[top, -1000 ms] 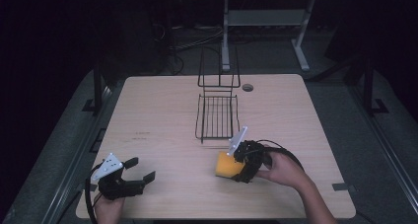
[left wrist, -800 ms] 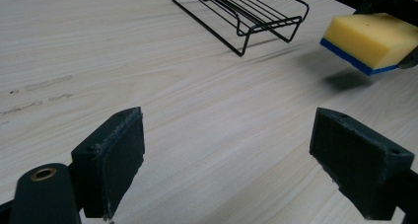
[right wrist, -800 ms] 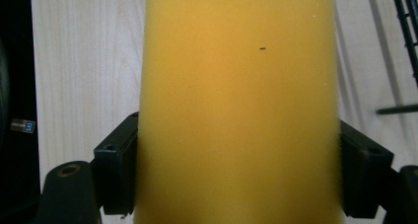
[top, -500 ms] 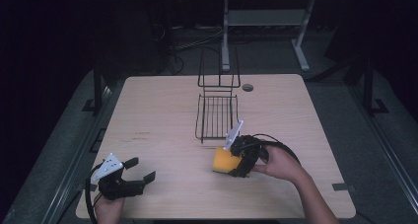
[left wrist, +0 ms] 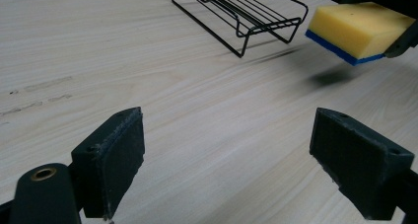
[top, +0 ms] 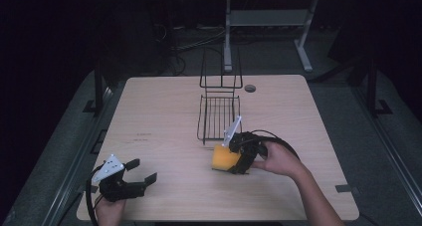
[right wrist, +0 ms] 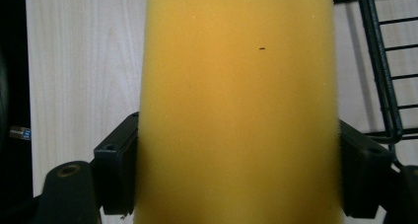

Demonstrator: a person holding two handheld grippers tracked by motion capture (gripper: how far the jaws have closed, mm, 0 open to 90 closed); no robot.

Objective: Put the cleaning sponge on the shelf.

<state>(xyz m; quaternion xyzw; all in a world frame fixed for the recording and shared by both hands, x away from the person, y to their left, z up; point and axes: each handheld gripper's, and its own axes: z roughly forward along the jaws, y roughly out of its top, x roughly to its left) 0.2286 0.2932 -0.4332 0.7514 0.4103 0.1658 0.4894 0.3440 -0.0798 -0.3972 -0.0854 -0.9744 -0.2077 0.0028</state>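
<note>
Sponge (left wrist: pixel 358 29): yellow foam, blue underside.

1. One yellow sponge (top: pixel 223 158) with a blue underside is sitting off the tabletop (top: pixel 159 116), at about 5 o'clock.
2. One black wire rack (top: pixel 218 111) is standing near the centre, toward 12 o'clock.
3. Two grippers are showing: left gripper (top: pixel 141 172) at 7 o'clock, right gripper (top: pixel 234 159) at 5 o'clock.

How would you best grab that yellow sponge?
Across its two long sides, as the right gripper does now: one jaw on each flank of the sponge, coming in from one short end. The sponge is a flat block, yellow foam over a thin blue layer, and that width fits between the jaws.
</note>
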